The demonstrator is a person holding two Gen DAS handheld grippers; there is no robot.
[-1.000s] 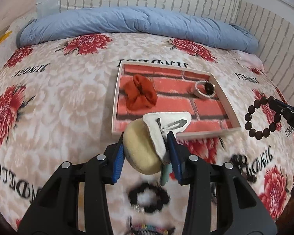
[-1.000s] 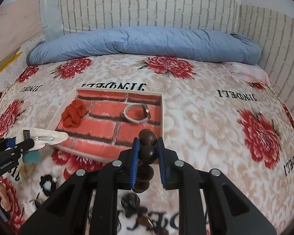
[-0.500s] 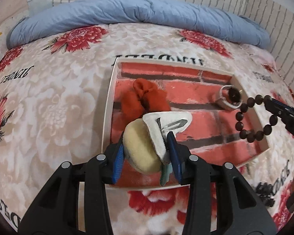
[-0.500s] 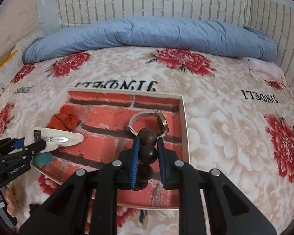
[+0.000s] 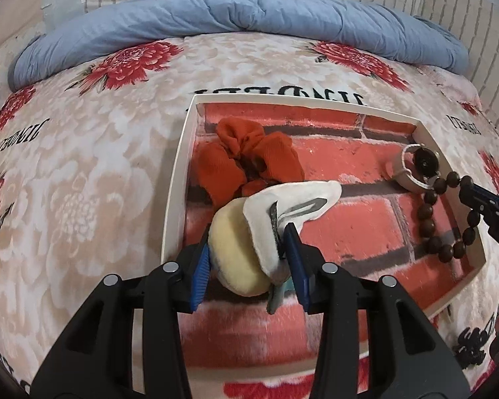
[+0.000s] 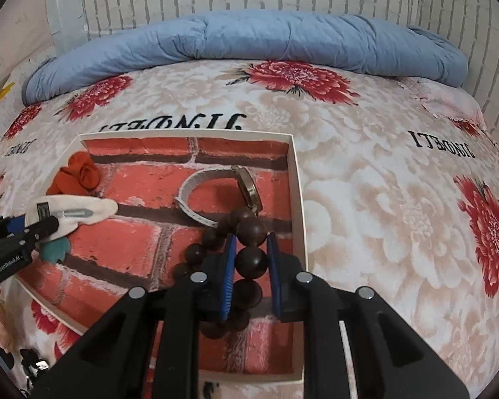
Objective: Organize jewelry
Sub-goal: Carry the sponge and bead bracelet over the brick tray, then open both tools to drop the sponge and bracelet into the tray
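Grippers are both hovering over the white-rimmed tray (image 5: 174,196) with its brick-patterned floor, which is lying on the floral bedspread (image 5: 83,153). The left gripper (image 5: 249,259) is clamping a plush hair clip (image 5: 282,212), cream and white, whose lower part is disappearing between the blue pads. The right gripper (image 6: 249,259) is pinching a wooden bead bracelet (image 6: 249,229), whose loop is hanging over the tray, partly blocked by the fingers. An orange scrunchie (image 5: 249,163) and a wristwatch (image 6: 239,193) are sitting in the tray. A dark accessory (image 5: 472,345) is lying at the frame edge, too cropped to identify.
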